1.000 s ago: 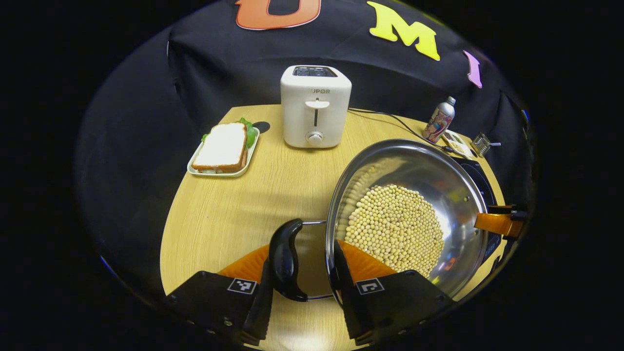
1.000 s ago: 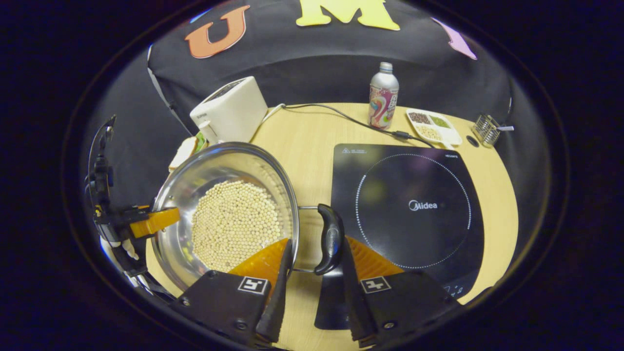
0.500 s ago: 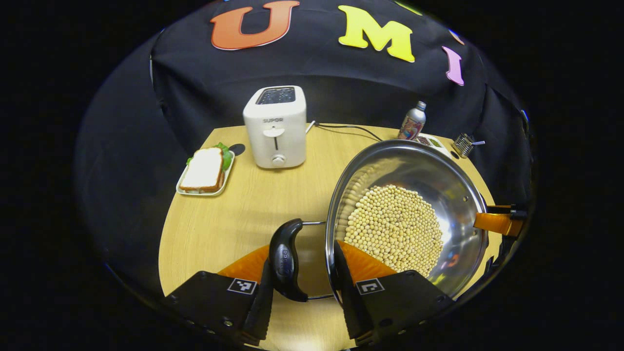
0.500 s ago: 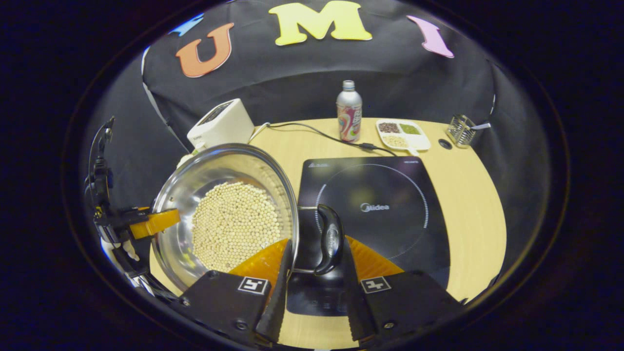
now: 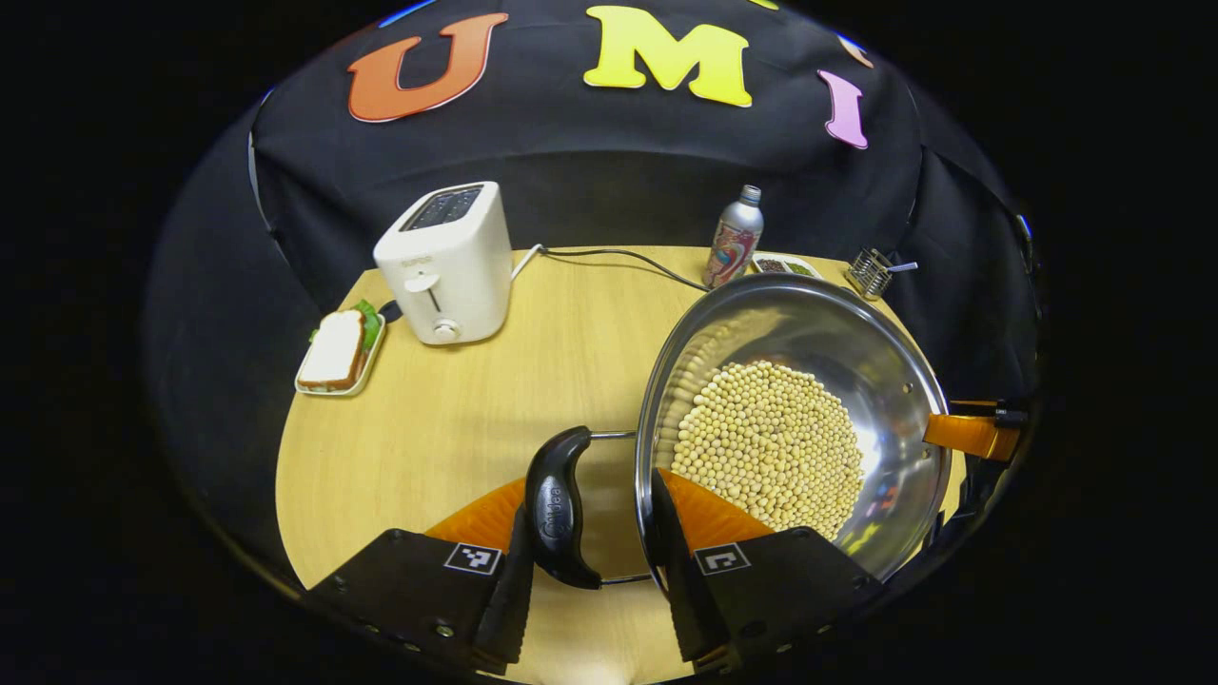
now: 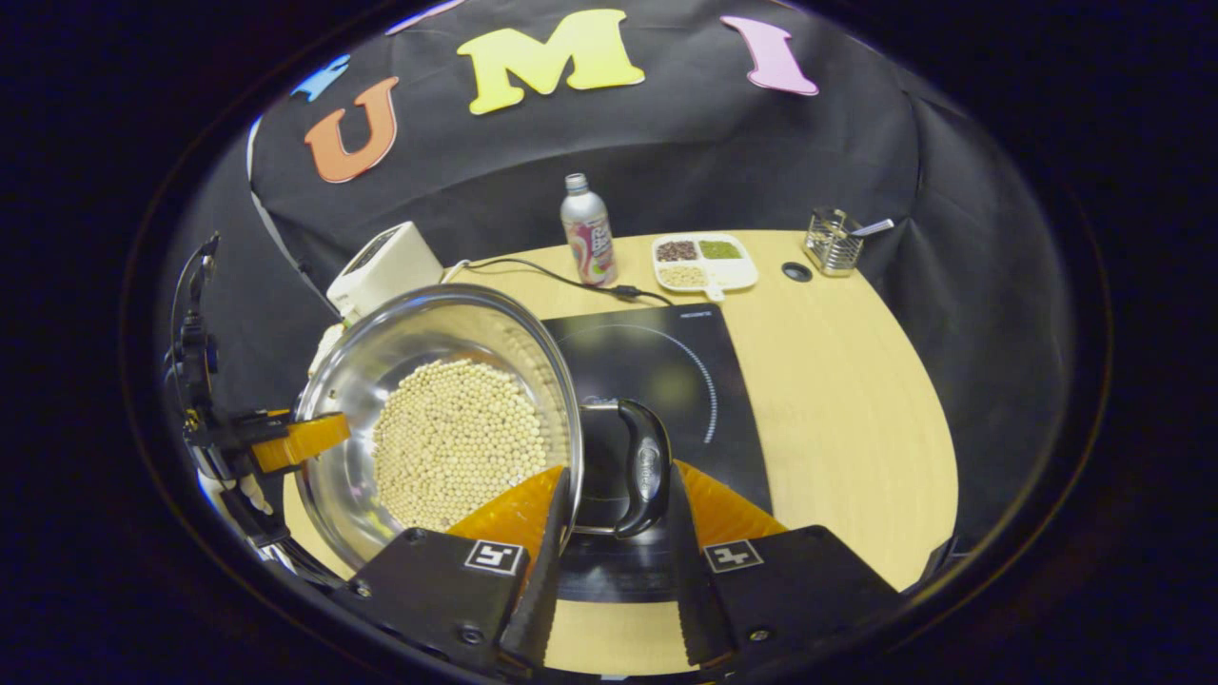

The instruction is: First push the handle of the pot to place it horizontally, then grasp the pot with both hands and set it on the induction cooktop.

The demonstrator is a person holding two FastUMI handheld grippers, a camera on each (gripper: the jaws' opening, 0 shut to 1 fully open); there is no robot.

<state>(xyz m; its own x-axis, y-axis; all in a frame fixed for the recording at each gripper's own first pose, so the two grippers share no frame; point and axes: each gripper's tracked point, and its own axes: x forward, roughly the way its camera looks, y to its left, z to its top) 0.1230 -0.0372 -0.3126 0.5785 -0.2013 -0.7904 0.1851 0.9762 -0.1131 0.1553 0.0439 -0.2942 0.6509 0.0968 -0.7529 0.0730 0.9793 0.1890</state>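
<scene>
Left gripper view first: my left gripper (image 5: 590, 533) has its fingers closed in around one black side handle (image 5: 557, 504) of the steel pot (image 5: 837, 342), one finger outside the handle and the other against the pot's rim. The pot, holding pale round beans (image 5: 771, 442), is carried above the desk (image 5: 476, 419), with a white toaster (image 5: 442, 262) and a plated sandwich (image 5: 338, 347) well apart on the far left. At the pot's opposite edge I see the other gripper's finger (image 5: 971, 435) on the rim.

Right gripper view next: my right gripper (image 6: 609, 528) grips the opposite black handle (image 6: 647, 466) the same way, fingers narrow around it. The induction cooktop (image 6: 666, 352) lies just beyond and under this handle; the pot sits left of the printed ring, partly over the glass.

I judge the carry is nearly there. To do it well I keep both hands level so the beans stay put, slide the pot across until it is centred on the ring, then lower both sides together.

The pot's long axis, handle to handle, runs between my two grippers, mouth upward.
</scene>
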